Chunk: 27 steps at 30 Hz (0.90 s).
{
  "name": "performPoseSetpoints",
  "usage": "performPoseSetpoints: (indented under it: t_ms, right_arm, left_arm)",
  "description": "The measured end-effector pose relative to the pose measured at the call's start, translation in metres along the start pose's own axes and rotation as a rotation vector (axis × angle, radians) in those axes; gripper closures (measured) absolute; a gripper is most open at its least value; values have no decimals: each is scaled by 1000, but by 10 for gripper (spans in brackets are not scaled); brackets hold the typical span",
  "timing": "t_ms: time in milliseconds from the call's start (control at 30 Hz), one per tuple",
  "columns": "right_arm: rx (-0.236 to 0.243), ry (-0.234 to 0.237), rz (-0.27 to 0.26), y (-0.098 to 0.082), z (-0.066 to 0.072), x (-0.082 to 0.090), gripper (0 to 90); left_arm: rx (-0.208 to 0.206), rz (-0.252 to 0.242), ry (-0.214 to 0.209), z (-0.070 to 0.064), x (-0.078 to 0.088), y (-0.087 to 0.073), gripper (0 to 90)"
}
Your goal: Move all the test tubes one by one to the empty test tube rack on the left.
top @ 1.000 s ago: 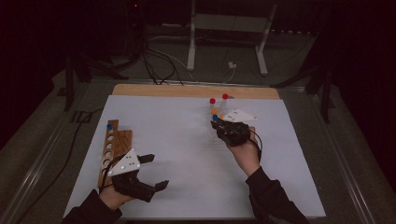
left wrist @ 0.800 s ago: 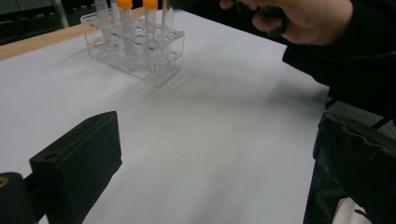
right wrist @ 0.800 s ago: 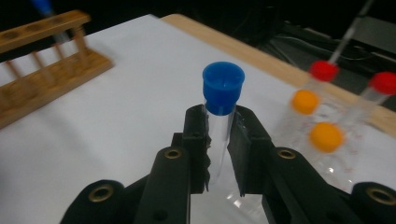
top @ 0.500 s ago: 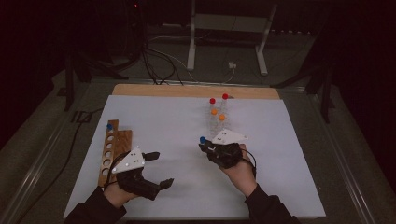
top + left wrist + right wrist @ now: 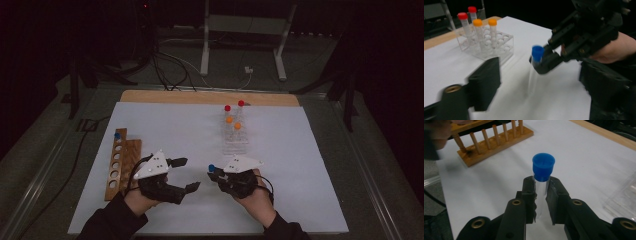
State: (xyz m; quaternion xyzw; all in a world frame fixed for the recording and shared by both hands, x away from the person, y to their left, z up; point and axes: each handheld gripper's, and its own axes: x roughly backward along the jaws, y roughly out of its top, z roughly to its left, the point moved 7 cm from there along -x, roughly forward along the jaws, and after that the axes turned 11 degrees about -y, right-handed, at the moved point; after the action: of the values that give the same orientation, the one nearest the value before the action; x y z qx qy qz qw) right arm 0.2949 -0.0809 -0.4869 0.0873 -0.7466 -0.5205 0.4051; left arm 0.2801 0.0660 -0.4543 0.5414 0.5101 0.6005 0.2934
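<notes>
Near the lower centre of the high view, the right gripper [image 5: 214, 173] is clamped on a clear tube with a blue cap [image 5: 543, 167], jaws pinching the glass just under the cap, tube upright above the white table [image 5: 190, 125]. Left gripper [image 5: 184, 175] sits just beside it, lower left of centre; its jaws have just been closing but stand apart, nothing between them. Wooden rack [image 5: 120, 162] lies at left with one blue-capped tube [image 5: 117, 135] at its far end; clear rack [image 5: 235, 140] with red and orange tubes stands upper right of centre.

Judgement: handover or transfer toward the wooden rack. Keep the tube vertical, let the left jaws close on the bare glass below the right grip, then release only once that hold is firm.
</notes>
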Motion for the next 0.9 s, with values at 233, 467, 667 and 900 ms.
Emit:
performPoseSetpoints:
  t_ms: [233, 467, 667, 900]
  right_arm:
    - [-5, 22, 11, -5, 6, -1, 767]
    - [0, 32, 7, -4, 8, 0, 766]
    - [3, 38, 6, -4, 9, 1, 766]
    - [-2, 33, 1, -3, 7, 1, 767]
  left_arm:
    - [-15, 0, -6, 1, -17, 7, 378]
    - [-22, 20, -19, 2, -31, 5, 502]
    - [-31, 44, -17, 4, -39, 2, 606]
    - [-30, 45, -30, 5, -45, 1, 746]
